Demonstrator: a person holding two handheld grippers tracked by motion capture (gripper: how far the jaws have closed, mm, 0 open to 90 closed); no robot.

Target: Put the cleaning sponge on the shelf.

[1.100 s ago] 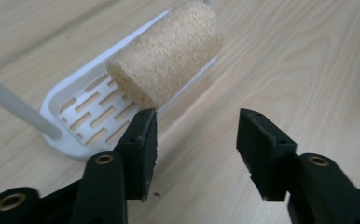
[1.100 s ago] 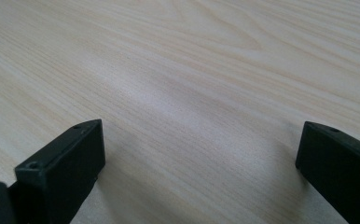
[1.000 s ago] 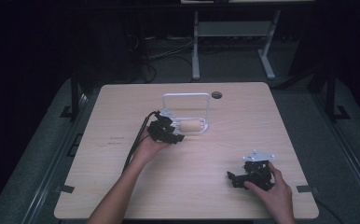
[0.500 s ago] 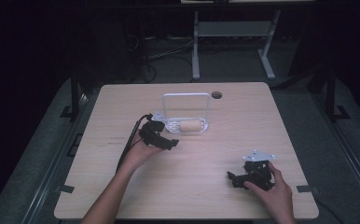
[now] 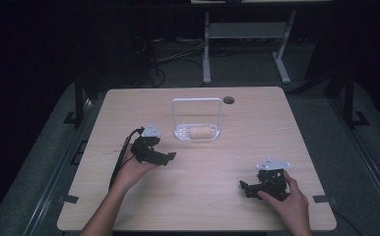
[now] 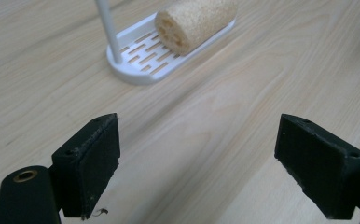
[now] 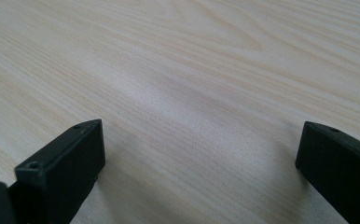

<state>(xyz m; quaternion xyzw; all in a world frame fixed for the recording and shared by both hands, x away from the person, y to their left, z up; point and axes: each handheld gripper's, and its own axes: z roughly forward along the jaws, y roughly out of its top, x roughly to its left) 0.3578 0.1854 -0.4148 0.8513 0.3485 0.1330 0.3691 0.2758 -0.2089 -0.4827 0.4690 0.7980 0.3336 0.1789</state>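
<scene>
Left gripper [image 5: 171, 156] hovers over the pale wooden table [image 5: 129, 108], jaws just opened wide, nothing between them. Ahead of it, apart: beige cylindrical loofah sponge [image 5: 201, 132] lying on its side in the white slotted plastic tray with hoop handle [image 5: 180, 132]. Right gripper [image 5: 243, 187] low near the front edge, jaws spread, empty.

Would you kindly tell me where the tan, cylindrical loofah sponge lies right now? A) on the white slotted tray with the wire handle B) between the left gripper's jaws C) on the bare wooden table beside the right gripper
A: the tan, cylindrical loofah sponge lies on the white slotted tray, apart from the open left gripper.
</scene>
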